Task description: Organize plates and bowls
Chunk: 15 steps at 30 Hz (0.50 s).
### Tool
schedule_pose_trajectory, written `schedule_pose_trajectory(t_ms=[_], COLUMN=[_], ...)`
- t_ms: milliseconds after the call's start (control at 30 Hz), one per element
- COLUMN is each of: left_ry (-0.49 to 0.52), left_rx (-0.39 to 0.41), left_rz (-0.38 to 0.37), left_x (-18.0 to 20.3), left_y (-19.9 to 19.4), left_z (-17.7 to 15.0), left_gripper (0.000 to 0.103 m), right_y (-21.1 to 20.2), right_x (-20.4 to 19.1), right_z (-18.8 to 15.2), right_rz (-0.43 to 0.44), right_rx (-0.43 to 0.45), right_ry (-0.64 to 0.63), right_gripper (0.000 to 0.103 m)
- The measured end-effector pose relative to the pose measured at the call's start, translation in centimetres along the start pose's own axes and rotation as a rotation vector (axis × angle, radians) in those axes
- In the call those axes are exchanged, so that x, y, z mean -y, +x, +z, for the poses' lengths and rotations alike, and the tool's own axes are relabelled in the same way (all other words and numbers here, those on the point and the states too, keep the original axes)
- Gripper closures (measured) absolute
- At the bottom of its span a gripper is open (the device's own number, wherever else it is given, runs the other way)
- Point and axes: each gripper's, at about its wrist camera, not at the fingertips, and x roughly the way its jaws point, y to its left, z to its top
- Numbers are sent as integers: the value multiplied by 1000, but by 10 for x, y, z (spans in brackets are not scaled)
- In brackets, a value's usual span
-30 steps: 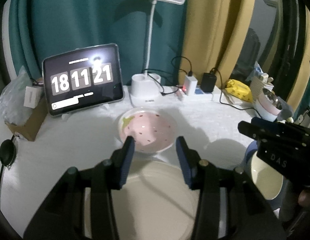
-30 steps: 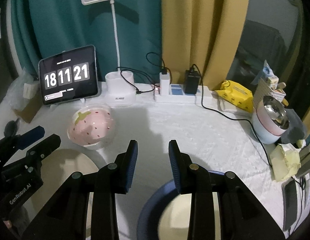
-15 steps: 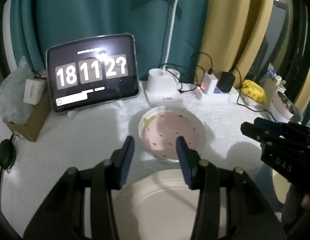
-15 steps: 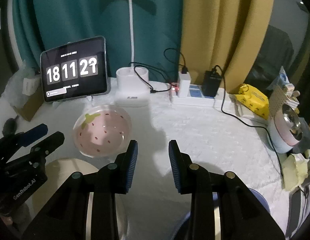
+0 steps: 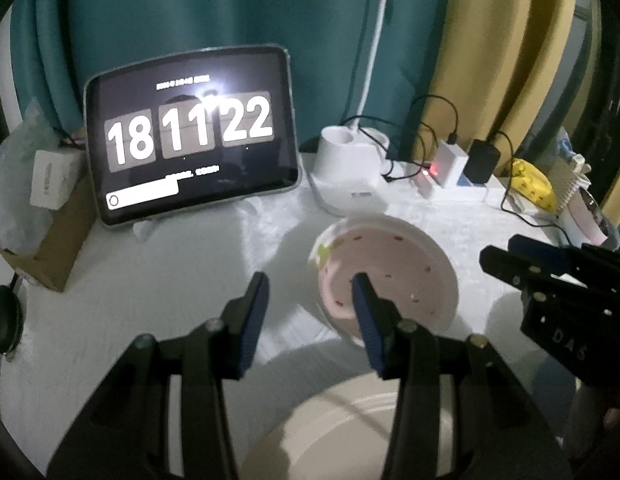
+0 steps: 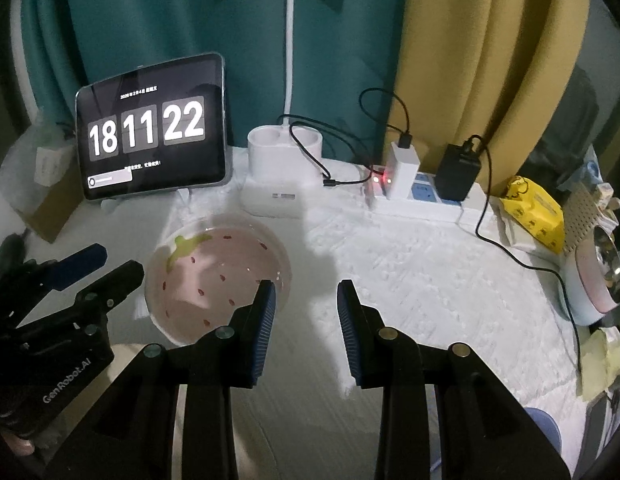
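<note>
I read both sets of fingers spread and empty: the strawberry bowl (image 5: pixel 389 272) on the table (image 5: pixel 150 280) lies behind the left gripper (image 5: pixel 310 312) right fingertip, left of the right gripper (image 6: pixel 306 312).

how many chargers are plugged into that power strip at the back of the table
2. A white charger stands at the left end of the power strip, and a black charger stands to its right. Both have cables attached.

Both wrist views face the tablet clock (image 5: pixel 190 136), sharing the strawberry bowl (image 6: pixel 214 276).
</note>
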Motion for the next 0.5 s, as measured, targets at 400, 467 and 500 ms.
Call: schedule_pose_trajectory(t_ms=[400, 467, 500], left_ry=[-4, -2, -2], left_rx=[-86, -102, -113], left_rz=[-13, -16, -18], left_x=[0, -1, -1], left_y=[39, 45, 48], left_z=[3, 3, 3], left_gripper=[58, 58, 58], right_y=[37, 47, 51], right_x=[-7, -6, -6], right_z=[11, 11, 11], right_rz=[10, 13, 15], right_rx=[-60, -87, -99], right_ry=[30, 50, 57], right_gripper=[70, 70, 70])
